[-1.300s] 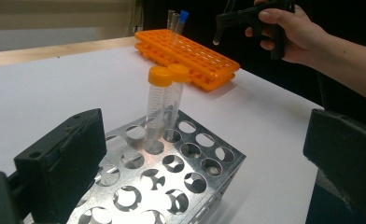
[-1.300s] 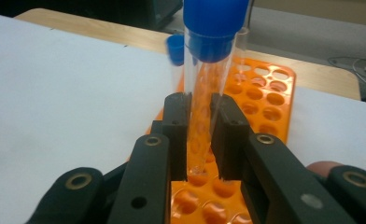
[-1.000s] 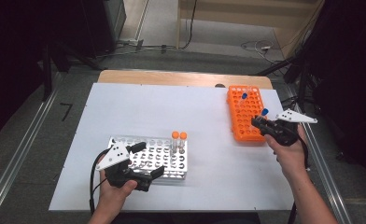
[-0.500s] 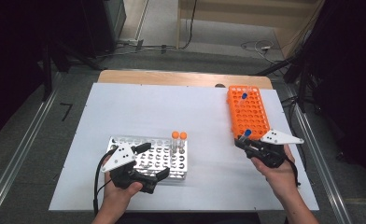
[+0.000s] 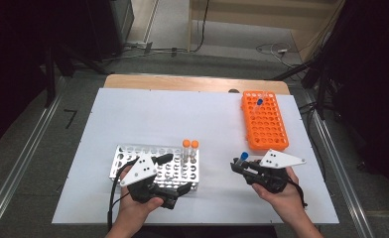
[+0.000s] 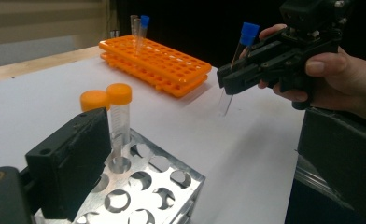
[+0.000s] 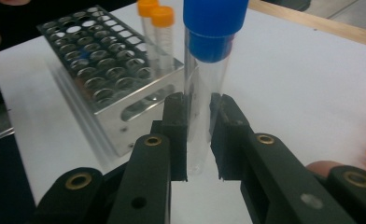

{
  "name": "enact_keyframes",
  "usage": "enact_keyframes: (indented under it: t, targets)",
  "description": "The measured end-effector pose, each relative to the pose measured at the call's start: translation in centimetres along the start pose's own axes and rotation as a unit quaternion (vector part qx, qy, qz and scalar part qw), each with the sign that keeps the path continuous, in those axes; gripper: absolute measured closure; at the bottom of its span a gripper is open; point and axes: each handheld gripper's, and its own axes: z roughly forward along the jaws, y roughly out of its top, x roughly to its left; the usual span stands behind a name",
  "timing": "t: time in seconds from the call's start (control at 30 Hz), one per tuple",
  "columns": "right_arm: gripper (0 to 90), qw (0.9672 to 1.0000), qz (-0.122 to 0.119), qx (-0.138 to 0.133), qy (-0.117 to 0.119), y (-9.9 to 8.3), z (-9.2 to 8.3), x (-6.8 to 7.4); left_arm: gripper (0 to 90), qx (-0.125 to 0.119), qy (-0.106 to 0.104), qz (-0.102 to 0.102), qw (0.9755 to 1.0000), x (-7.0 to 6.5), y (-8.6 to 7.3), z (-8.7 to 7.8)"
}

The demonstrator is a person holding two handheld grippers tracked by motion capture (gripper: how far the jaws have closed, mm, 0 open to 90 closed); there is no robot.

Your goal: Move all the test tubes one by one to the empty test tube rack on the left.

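Carried away from the orange rack (image 5: 263, 120), the right tool (image 5: 239, 164) now hangs over the bare middle of the white worktop (image 5: 148, 114), between that rack and the metal rack (image 5: 133, 154), having come steadily nearer the person over the last second. The orange rack stays at the far right of the worktop with one blue-capped tube (image 5: 258, 103) standing in its far end. The metal rack sits near the front edge, two orange-capped tubes (image 5: 190, 149) upright at its right end. The left tool (image 5: 173, 173) rests at the metal rack's near side, its jaws spread apart around the rack's corner, pressing on nothing. The right tool is clenched on a clear blue-capped tube (image 7: 204, 84), held upright mid-length, its tip clear of the worktop.
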Motion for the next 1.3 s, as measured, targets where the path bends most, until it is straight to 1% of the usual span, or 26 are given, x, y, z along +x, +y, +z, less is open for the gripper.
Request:
enact_keyframes:
  t: [0.17,0.33,0.43,0.57,0.67,0.8,0.97,1.07,1.3]
  targets:
    - [74.4,0.9997,-0.015,0.005,0.020,0.3,0.4,1.4,6.2,0.000,-0.007,0.002,1.0000,-0.5,0.4,0.8]
    - [74.4,0.9991,-0.026,0.009,0.033,0.5,0.6,2.5,13.9,0.004,-0.003,0.006,1.0000,-1.1,0.7,1.6]
    - [74.4,0.9988,-0.030,0.012,0.038,0.5,0.7,2.9,18.2,0.010,-0.005,0.011,0.9999,-1.5,0.8,2.2]
    - [74.4,0.9984,-0.036,0.011,0.043,0.6,0.8,3.4,23.8,0.014,-0.018,0.010,0.9997,-1.8,0.9,2.7]
    - [74.4,0.9980,-0.038,0.014,0.048,0.6,0.9,3.8,29.2,0.012,-0.029,0.009,0.9995,-1.9,0.9,3.0]
    - [74.4,0.9976,-0.041,0.017,0.054,0.7,1.0,4.2,35.9,0.017,-0.044,0.013,0.9988,-2.2,1.0,3.4]
    - [74.4,0.9970,-0.045,0.021,0.060,0.8,1.2,4.7,42.5,0.016,-0.059,0.015,0.9980,-2.6,1.0,4.0]
    - [74.4,0.9964,-0.050,0.025,0.064,0.8,1.4,5.0,46.4,0.017,-0.069,0.020,0.9973,-2.9,1.1,4.4]
    - [74.4,0.9950,-0.062,0.030,0.072,0.9,1.8,6.0,57.0,0.019,-0.084,0.026,0.9960,-3.3,1.2,5.0]
